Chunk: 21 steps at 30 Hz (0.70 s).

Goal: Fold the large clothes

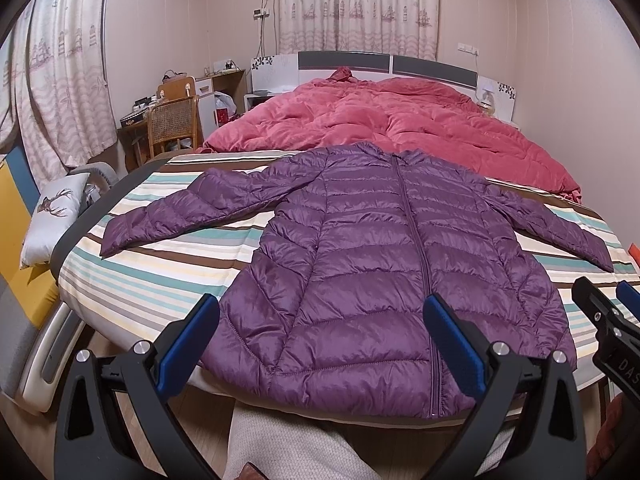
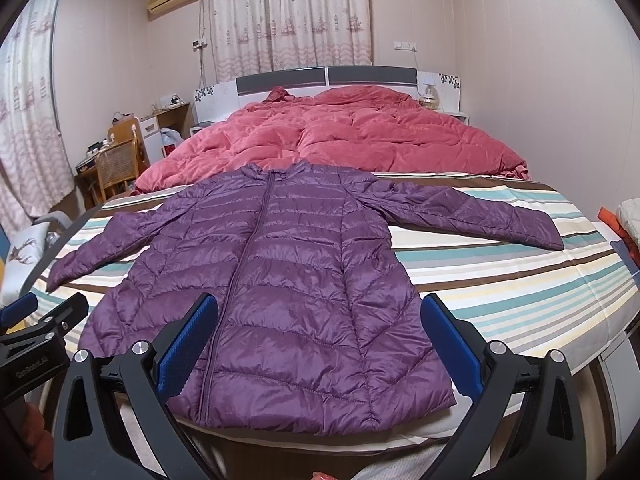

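A purple quilted down jacket (image 1: 360, 264) (image 2: 280, 280) lies flat and zipped on a striped sheet (image 1: 160, 272) (image 2: 500, 272), front up, both sleeves spread out to the sides, hem toward me. My left gripper (image 1: 320, 320) hangs open above the jacket's hem, left of the zip, with nothing between its blue pads. My right gripper (image 2: 318, 320) is open too, above the hem's right half. Each gripper shows at the edge of the other's view: the right gripper (image 1: 608, 312) and the left gripper (image 2: 40, 312).
A rumpled pink duvet (image 1: 380, 120) (image 2: 340, 136) covers the far half of the bed up to the headboard (image 1: 384, 64). A wicker chair (image 1: 172, 124) and desk stand at the left wall. A deer cushion (image 1: 52, 216) lies left of the bed. Folded items (image 2: 628, 224) sit at the right edge.
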{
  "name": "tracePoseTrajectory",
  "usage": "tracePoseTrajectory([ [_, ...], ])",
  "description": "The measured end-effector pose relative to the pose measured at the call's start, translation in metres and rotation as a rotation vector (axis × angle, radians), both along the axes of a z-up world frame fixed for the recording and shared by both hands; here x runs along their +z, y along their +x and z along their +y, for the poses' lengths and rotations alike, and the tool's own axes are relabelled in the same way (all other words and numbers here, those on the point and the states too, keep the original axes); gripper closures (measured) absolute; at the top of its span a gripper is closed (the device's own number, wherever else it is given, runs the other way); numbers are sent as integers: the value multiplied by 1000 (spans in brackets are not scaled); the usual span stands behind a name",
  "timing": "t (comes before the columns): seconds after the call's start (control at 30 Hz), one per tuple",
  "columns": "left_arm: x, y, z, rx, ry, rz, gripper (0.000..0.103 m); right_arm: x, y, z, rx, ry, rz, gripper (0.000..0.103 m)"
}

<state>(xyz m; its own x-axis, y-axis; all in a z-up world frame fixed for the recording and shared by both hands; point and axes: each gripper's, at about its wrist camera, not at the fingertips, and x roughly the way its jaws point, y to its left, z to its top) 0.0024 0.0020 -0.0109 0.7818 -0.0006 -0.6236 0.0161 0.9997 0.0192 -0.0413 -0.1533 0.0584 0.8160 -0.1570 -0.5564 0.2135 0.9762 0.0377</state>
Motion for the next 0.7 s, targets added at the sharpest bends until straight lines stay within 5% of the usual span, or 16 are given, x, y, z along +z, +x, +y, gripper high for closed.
tracePoseTrajectory([
  [0.4, -6, 9, 1, 7, 4, 16, 2, -9, 16, -12, 52, 21, 35, 3],
  [0.6, -23, 34, 9, -15, -20, 81, 2, -26, 44, -55, 61, 131, 16, 3],
  [0.7, -35, 53, 14, 0, -8, 109, 2, -36, 58, -79, 26, 154, 85, 3],
])
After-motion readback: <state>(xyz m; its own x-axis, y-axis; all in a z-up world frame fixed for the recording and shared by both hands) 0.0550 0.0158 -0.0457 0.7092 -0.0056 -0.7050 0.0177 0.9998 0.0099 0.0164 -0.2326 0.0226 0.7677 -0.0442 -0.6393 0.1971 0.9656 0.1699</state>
